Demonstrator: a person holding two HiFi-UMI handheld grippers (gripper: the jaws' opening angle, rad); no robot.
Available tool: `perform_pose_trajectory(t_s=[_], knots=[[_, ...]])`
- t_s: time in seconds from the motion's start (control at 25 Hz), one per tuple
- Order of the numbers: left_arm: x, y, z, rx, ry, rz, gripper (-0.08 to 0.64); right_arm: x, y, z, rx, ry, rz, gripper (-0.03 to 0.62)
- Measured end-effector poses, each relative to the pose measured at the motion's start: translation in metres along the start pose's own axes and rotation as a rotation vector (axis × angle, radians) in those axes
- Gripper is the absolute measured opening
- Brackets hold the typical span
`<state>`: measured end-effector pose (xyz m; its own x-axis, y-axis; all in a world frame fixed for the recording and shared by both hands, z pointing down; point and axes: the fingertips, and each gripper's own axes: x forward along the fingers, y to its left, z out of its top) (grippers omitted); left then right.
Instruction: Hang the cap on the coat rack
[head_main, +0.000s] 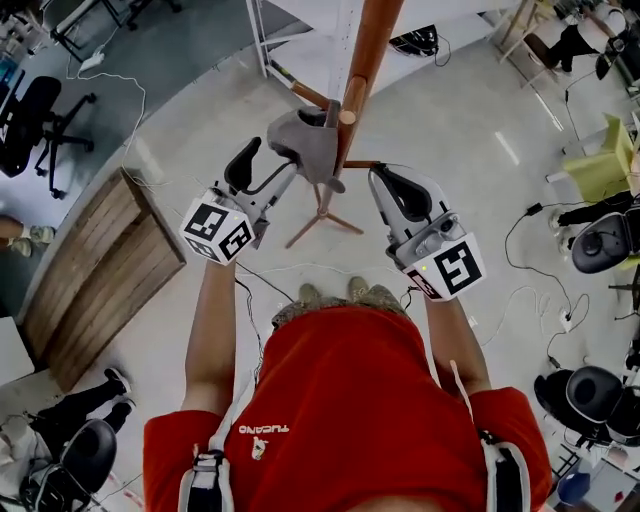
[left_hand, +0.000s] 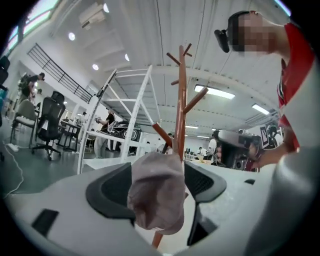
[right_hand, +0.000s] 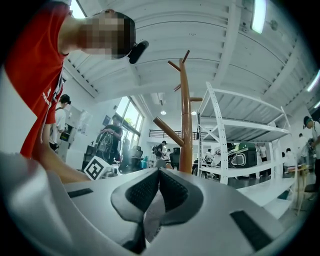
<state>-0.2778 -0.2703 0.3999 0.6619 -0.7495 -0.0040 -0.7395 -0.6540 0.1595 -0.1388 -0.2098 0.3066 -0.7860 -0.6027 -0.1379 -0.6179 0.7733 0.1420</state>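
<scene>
Cap (head_main: 303, 142) hangs from a lower peg (head_main: 345, 115) of the coat rack (head_main: 368, 50), so the main step looks done. In the left gripper view the cap (left_hand: 156, 192) droops between the spread jaws of the left claw (left_hand: 157, 172), with its crown up against the peg just past the jaw tips. Those jaws stand wide and released. The pads flank the cloth but do not seem to press on it, so the peg appears to carry the weight.

The right claw (head_main: 385, 180) sits on the other side of the pole from the left claw (head_main: 268, 165), close beside the rack. In its own view the right claw (right_hand: 159, 172) is clenched, pads together at the tips. A pale strip shows in the gap lower down, and I cannot tell whether that is cloth. The pole (right_hand: 185, 115) rises just beyond its tips.

What seems left is to draw the left claw back clear of the cap without dragging it off, and to check that it stays put.
</scene>
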Motion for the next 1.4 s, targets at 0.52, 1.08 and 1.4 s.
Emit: perform_pose_trajectory(t_s=[0.52, 1.08, 1.4], knots=[[-0.024, -0.099, 0.083, 0.106, -0.204, 0.119, 0.053, 0.002, -0.001, 0.026, 0.084, -0.129, 0.137, 0.023], [-0.008, -0.147, 0.088, 0.174, -0.169, 0.139, 0.008, -0.003, 0.004, 0.032, 0.143, -0.168, 0.25, 0.023], [-0.006, -0.148, 0.089, 0.166, -0.184, 0.162, 0.008, -0.011, 0.005, 0.027, 0.129, -0.165, 0.271, 0.023]])
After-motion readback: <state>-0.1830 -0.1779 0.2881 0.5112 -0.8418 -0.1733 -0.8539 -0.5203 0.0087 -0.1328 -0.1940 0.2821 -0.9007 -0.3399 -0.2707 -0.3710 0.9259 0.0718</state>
